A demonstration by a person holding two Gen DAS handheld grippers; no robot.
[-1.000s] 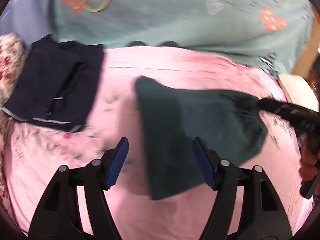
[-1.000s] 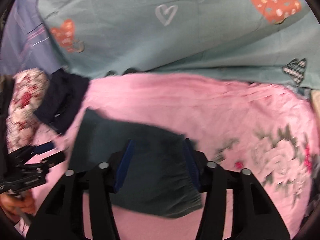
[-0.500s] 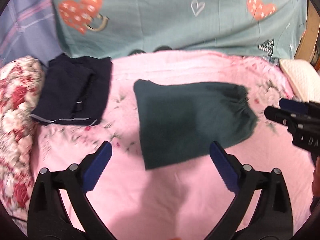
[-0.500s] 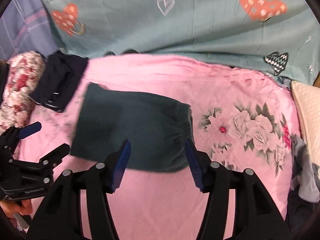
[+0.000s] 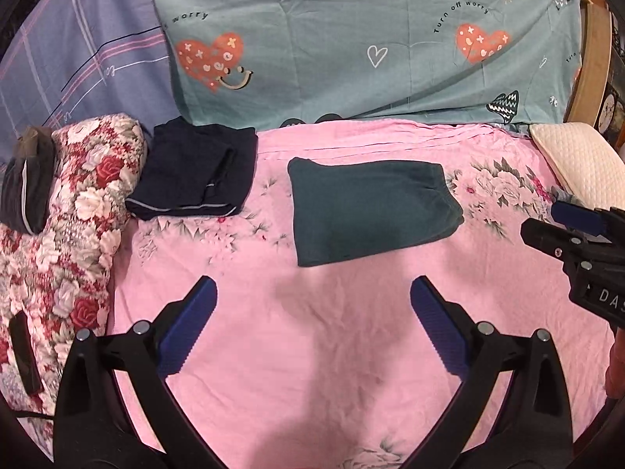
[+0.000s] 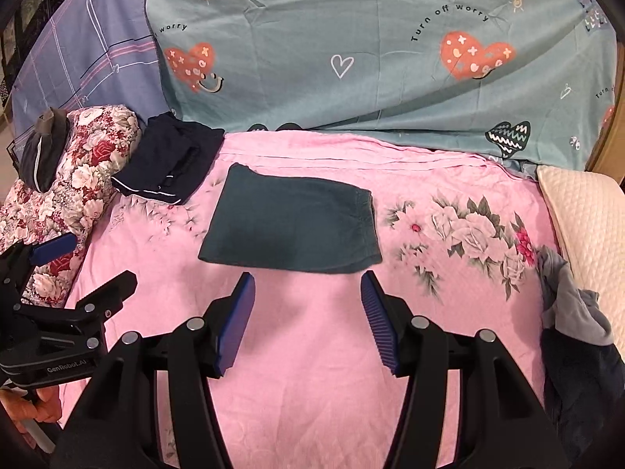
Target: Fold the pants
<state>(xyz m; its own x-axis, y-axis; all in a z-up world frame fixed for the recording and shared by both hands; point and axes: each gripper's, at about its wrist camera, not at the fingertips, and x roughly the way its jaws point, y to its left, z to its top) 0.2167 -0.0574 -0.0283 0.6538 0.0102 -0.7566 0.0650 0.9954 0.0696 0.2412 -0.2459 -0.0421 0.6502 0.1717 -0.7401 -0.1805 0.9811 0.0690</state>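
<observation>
Left wrist view has the dark green pants (image 5: 371,211) folded into a neat rectangle, lying flat on the pink floral sheet (image 5: 312,351) about mid-bed, elastic waistband end toward the right. Nothing is touching them. From the right wrist view, same pants (image 6: 289,230), same flat rectangle, sitting just past the fingertips.

The left gripper (image 5: 312,312) hangs over bare sheet on the near side of the pants, its blue pads spread about as wide as they go with nothing between them. The right gripper (image 6: 308,312) is also above bare sheet, jaws apart at a moderate gap and empty, tips close to the near edge of the pants but not on them. Each gripper pokes into the other's camera at the edge, and a bit of the person's hand (image 6: 35,410) shows gripping the left one's handle.

To the left of the green pants, well apart, there's a folded navy garment (image 5: 195,176) with a thin pale stripe along its edge, tucked against a red and white floral quilt roll (image 5: 78,215). A teal sheet with hearts (image 5: 351,39) hangs behind the bed. On the right there's a cream quilted pillow (image 6: 582,215) and a heap of grey and dark clothes (image 6: 574,332) at the bed edge.
</observation>
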